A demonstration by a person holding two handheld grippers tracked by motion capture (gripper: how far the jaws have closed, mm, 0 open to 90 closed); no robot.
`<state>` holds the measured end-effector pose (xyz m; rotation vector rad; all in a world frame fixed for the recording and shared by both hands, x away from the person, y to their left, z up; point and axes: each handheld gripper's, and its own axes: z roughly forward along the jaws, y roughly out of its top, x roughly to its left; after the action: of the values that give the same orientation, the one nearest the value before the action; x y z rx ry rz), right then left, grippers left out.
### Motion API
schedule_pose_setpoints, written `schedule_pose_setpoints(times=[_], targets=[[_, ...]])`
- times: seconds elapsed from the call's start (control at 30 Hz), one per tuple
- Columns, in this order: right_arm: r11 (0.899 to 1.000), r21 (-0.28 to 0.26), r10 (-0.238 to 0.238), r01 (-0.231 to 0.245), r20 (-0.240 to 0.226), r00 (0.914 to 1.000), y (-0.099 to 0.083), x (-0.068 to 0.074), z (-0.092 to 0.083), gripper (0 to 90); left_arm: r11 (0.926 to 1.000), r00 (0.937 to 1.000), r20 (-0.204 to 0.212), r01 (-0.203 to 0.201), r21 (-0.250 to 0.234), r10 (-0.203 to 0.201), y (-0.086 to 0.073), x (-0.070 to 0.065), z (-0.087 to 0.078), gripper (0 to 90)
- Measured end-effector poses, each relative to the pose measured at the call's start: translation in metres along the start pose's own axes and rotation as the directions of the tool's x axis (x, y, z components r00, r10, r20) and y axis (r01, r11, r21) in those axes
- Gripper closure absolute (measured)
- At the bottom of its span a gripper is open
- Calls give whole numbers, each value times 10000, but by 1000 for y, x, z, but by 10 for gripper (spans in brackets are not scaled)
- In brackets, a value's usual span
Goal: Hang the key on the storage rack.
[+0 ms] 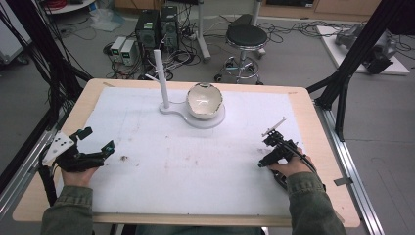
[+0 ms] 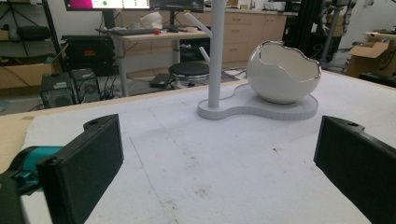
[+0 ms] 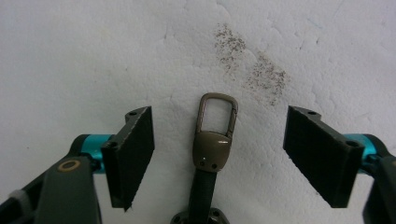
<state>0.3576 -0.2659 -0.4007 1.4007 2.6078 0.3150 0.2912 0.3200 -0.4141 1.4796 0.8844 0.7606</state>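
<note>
A bronze snap-hook clasp (image 3: 212,140) on a black strap lies flat on the white mat (image 3: 70,56). My right gripper (image 3: 219,116) points down over it, open, with one jaw on each side of the clasp and neither touching it. In the high view the right gripper (image 1: 268,155) is at the mat's right side, held by a hand. My left gripper (image 1: 98,138) rests low at the left edge, open and empty. It faces a white stand (image 2: 217,51) with pegs and a white egg-shaped bowl (image 2: 282,74) on a shared base (image 2: 261,109).
The stand (image 1: 161,81) and bowl (image 1: 204,100) sit at the far middle of the mat (image 1: 195,161). Brown stains mark the mat (image 3: 261,74). Beyond the table are a stool (image 1: 246,36), computer towers (image 1: 156,27) and black frame struts (image 1: 352,54).
</note>
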Motion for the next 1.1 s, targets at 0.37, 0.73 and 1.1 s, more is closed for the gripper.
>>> schedule_pose_setpoints(times=[0.37, 0.73, 1.1], targets=[[9983, 568, -161, 153, 124, 9998, 1, 3, 4, 495, 9999, 10000, -16, 1, 122, 0, -1, 0, 1, 18], [9977, 658, -163, 177, -214, 9996, 2, 5, 7, 701, 9999, 10000, -2, 23, 108, -23, -1, -1, 2, 18], [9977, 181, -664, 660, 202, 9976, -1, 13, 2, 703, 9999, 10000, -24, 20, 150, -20, -1, 0, 2, 18]])
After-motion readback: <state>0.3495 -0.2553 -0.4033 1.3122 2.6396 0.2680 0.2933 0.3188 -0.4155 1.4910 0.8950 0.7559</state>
